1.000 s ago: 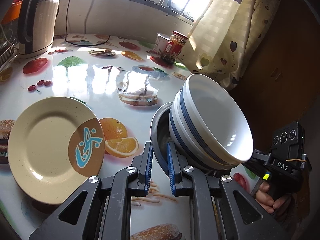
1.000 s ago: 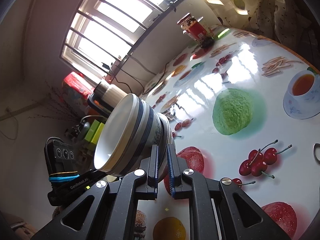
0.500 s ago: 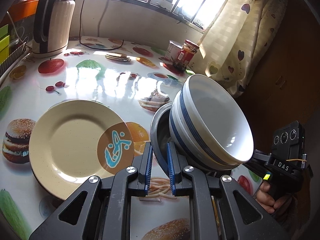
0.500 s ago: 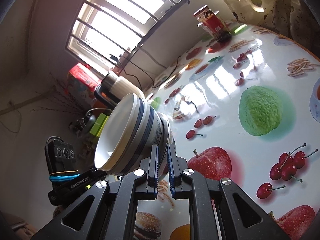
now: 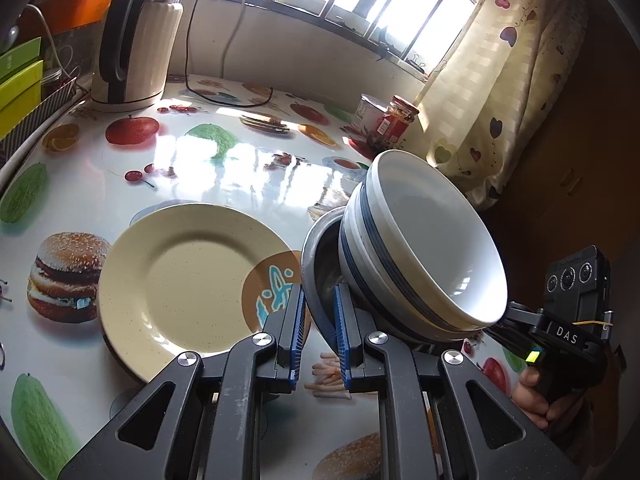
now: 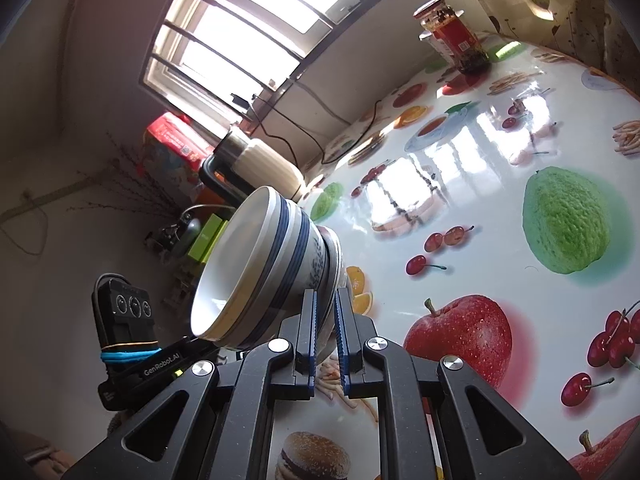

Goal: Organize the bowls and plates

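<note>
A stack of white bowls with blue bands (image 5: 432,248) sits nested in a steel bowl (image 5: 316,256), tilted and held above the table. My left gripper (image 5: 320,324) is shut on the steel bowl's near rim. My right gripper (image 6: 325,328) is shut on the rim of the same stack (image 6: 260,272) from the opposite side; its body shows at the right in the left wrist view. A cream plate with a brown and blue patch (image 5: 180,280) lies flat on the table, just left of the held stack.
The table (image 5: 224,168) has a glossy fruit-print cover. A kettle (image 5: 136,40) with a cord stands at the back left, a jar (image 5: 394,124) and a can (image 5: 370,114) at the back right by the curtain. Green boxes (image 5: 20,80) line the left edge.
Both grippers have carried the bowl stack sideways over the table, so the cream plate now sits closer beside it. Both grips are unchanged.
</note>
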A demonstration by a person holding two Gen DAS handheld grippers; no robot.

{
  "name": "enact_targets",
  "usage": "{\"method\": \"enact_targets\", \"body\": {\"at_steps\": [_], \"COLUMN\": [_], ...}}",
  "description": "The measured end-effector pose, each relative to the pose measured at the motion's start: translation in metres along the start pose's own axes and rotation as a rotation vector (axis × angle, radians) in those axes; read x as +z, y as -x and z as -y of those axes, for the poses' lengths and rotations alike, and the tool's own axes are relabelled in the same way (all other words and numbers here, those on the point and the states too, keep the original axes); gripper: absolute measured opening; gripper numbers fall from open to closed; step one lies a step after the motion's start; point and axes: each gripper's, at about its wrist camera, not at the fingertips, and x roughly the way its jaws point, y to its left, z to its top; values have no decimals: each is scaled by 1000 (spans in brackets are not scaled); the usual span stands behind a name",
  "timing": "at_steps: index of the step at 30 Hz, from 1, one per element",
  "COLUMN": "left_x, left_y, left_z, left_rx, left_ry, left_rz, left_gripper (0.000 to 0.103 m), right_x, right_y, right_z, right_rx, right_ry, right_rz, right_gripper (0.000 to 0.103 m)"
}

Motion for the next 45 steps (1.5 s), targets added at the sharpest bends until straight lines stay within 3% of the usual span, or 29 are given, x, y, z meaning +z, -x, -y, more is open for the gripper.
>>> {"method": "enact_targets", "body": {"at_steps": [45], "left_x": [3], "left_y": [27], "left_z": [-89], "left_rx": [116], "left_ry": [127], "left_rz": [43], "left_gripper": [14], "right_x": [4], "right_y": [-106], "right_z": [-41], "right_rx": [71], "right_ry": [41], "right_rz": [-162], "right_gripper": [11]}}
